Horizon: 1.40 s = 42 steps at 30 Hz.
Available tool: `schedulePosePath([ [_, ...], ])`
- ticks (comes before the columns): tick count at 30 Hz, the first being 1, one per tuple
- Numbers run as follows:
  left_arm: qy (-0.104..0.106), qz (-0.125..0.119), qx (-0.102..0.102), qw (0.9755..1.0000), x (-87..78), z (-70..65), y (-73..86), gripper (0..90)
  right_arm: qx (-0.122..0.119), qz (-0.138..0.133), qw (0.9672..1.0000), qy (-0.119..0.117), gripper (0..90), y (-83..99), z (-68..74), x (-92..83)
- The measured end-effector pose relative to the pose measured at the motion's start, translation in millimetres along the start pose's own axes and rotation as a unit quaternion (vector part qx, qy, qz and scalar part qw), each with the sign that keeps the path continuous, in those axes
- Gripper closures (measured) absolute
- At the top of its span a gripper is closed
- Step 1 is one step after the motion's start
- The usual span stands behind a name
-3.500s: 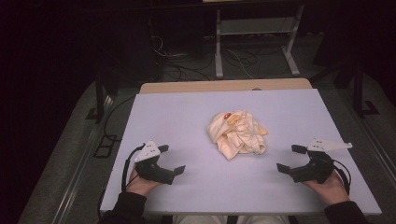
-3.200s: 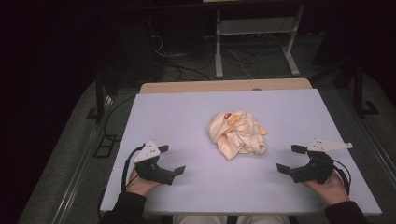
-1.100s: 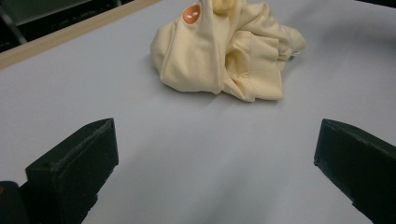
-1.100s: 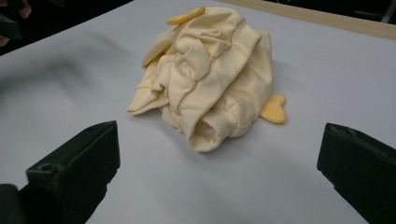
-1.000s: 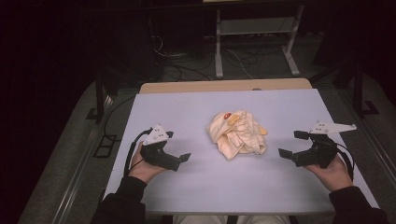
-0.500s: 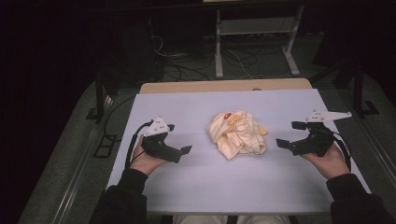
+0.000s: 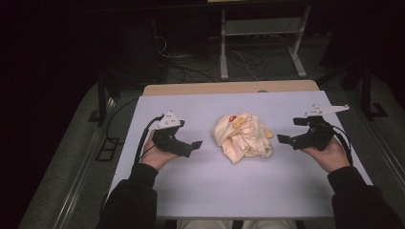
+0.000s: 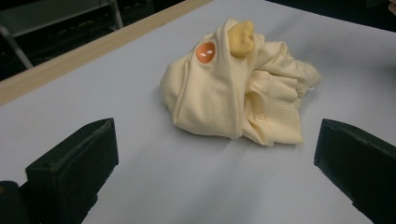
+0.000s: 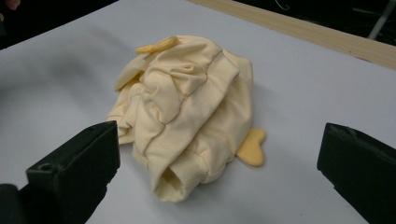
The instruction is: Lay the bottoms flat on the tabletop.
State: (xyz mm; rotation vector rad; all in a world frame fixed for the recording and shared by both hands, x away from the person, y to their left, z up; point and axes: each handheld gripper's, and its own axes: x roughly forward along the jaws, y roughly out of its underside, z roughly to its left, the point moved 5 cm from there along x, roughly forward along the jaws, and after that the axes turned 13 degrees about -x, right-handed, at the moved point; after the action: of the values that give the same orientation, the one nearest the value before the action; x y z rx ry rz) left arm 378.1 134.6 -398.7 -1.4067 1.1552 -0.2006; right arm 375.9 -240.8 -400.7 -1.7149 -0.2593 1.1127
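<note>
A crumpled pale-yellow garment (image 7: 242, 136) with an orange button (image 8: 205, 51) and darker yellow trim lies at the centre of the white table (image 7: 205, 186), bearing no readable label. The left gripper (image 7: 187, 144) and right gripper (image 7: 289, 131) flank it, jaws spread wide and empty, neither touching the cloth.

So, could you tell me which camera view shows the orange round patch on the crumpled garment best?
The left gripper view: the orange patch faces that camera, close and sharp, on the pale yellow garment. The high view shows it as a small reddish spot on top. In the right gripper view the folds of the garment hide it.
</note>
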Motion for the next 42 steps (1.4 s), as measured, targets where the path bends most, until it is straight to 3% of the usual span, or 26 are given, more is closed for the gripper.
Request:
schedulePosePath([
  [8, 0.01, -0.009, -0.015, 0.9998, 15.4, 1.7, 0.7, 0.0, 0.019, 0.018, 0.9997, -0.002, 0.0, 6.6, -8.6, 13.6],
  [16, 0.0, -0.023, -0.036, 0.9991, 27.1, 11.8, -0.6, 0.0, 0.031, 0.028, 0.9991, -0.005, 0.0, 11.5, -10.9, 27.0],
  [22, -0.001, -0.014, -0.045, 0.9989, 38.3, 16.4, 4.4, 0.0, 0.034, 0.043, 0.9984, -0.015, 0.0, 14.8, -7.5, 36.9],
  [32, 0.005, -0.014, -0.053, 0.9985, 59.0, 10.5, 7.7, 0.0, 0.045, 0.045, 0.9976, -0.028, 0.0, 23.1, -0.6, 48.5],
  [42, 0.015, -0.015, -0.048, 0.9987, 80.4, -0.5, 7.9, 0.0, 0.051, 0.054, 0.9966, -0.035, 0.0, 32.9, 7.0, 56.8],
])
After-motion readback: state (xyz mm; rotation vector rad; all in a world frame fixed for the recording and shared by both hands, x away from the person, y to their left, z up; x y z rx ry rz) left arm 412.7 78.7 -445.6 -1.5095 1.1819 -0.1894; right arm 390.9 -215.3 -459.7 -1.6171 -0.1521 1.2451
